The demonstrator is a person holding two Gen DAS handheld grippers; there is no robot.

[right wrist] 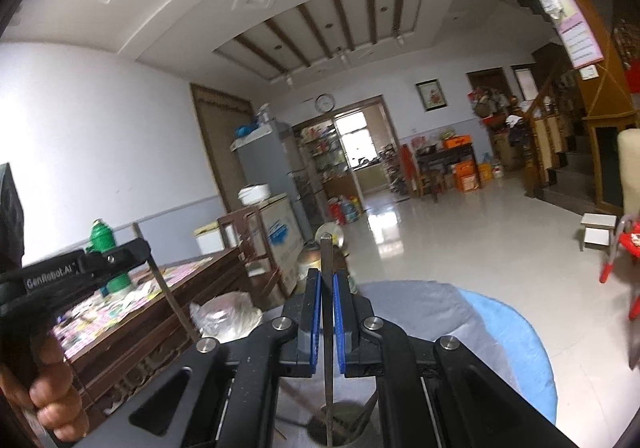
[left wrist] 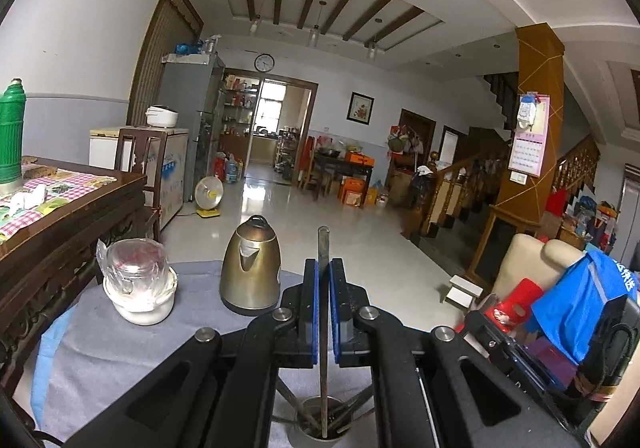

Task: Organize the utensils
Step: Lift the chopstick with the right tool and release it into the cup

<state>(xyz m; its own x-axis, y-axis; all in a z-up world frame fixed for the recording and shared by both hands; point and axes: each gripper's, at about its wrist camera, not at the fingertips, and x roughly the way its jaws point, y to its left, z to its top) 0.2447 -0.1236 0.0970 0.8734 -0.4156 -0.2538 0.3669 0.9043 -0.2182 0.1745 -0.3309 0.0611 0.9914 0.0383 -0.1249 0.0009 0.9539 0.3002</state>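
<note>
In the left wrist view my left gripper [left wrist: 324, 264] is shut on a flat metal utensil handle [left wrist: 323, 244] that stands upright between the blue pads. Its lower end reaches down into a metal cup [left wrist: 301, 410] holding other utensils. The right wrist view shows my right gripper [right wrist: 327, 274] shut on a second upright metal utensil [right wrist: 326, 248], whose lower end also sits in the metal cup [right wrist: 352, 406]. The left gripper [right wrist: 140, 248] appears at the left there too, gripped by a hand [right wrist: 52, 388], with its thin utensil [right wrist: 172, 300] slanting down.
A brass-coloured kettle [left wrist: 250, 268] and a plastic-wrapped glass jar on a white base [left wrist: 138, 280] stand on the grey cloth [left wrist: 120, 348] beyond the cup. A dark wooden table [left wrist: 80, 215] with a green thermos [left wrist: 12, 131] lies left. A chair with a blue garment [left wrist: 580, 308] is right.
</note>
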